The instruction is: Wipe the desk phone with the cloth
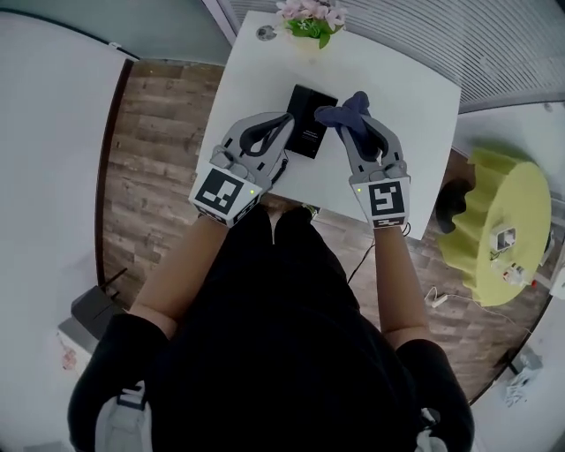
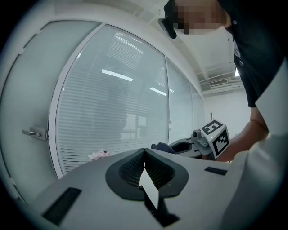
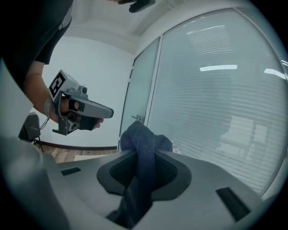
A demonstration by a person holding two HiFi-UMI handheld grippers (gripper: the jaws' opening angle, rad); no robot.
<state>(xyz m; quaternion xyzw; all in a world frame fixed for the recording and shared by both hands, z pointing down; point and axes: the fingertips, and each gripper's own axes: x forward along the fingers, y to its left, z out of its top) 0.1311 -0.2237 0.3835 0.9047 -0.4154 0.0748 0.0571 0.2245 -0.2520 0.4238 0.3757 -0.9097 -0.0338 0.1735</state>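
Grippers: 2, the left gripper (image 1: 284, 119) and the right gripper (image 1: 351, 119), centre of frame.
Marker cubes: 2, left cube (image 1: 225, 194), right cube (image 1: 385, 199).
Desk phone (image 1: 309, 124): 1, black, upper centre.
Cloth (image 1: 346, 115): 1, dark blue, upper centre.
Table (image 1: 415, 97): 1, white, top of frame.
Flower bunch (image 1: 311, 19): 1, top edge.
Yellow-green round seat (image 1: 494, 221): 1, right edge.
Grey box (image 1: 93, 313): 1, lower left.

The white table (image 1: 424, 97) was viewed steeply downward from above the head. Each gripper camera was set close behind its own jaws and aimed nearly level toward the blinded glass wall (image 2: 112, 112), which was shared by both views. The right gripper (image 1: 360, 110) was caught by the left camera, and the left gripper (image 1: 284, 122) by the right.
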